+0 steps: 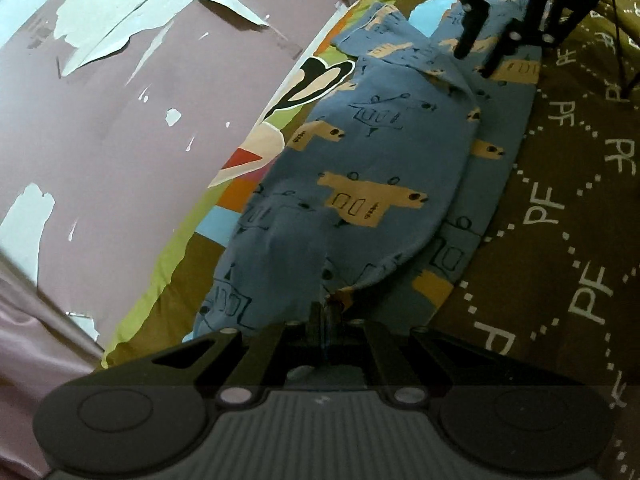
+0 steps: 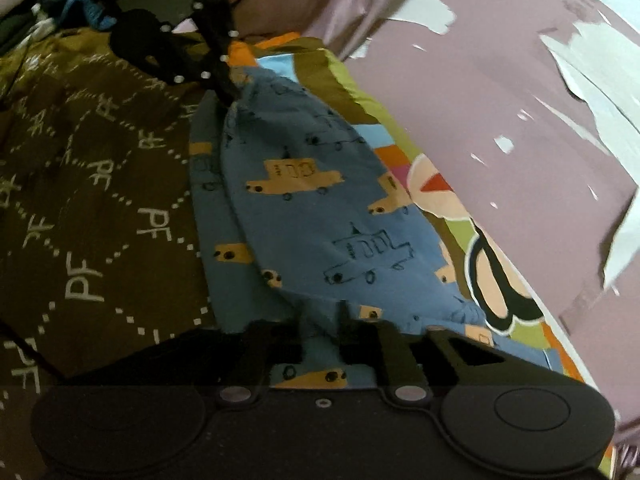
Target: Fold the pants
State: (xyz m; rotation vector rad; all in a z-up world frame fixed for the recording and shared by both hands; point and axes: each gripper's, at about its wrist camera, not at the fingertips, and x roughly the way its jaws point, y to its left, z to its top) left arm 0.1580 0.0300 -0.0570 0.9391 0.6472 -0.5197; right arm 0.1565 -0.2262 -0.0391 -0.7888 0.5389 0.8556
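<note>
Blue pants (image 1: 360,168) printed with tan cars lie on a bed, one leg drawn over the other. My left gripper (image 1: 326,308) is shut on the pants at the near end, the cloth bunched between its fingers. In the right wrist view the pants (image 2: 320,208) stretch away from me. My right gripper (image 2: 324,320) is shut on the pants' other end. Each gripper shows in the other's view at the far end: the right gripper (image 1: 474,64) with fingertips on the cloth, and the left gripper (image 2: 230,96) pinching cloth.
The pants rest on a brown bedspread (image 1: 560,200) with white "PF" lettering and a bright cartoon patch (image 1: 256,156). A mauve wall (image 1: 140,140) with peeling paint runs along the bed's far side. Bunched blue cloth (image 2: 86,4) lies at the bed's far corner.
</note>
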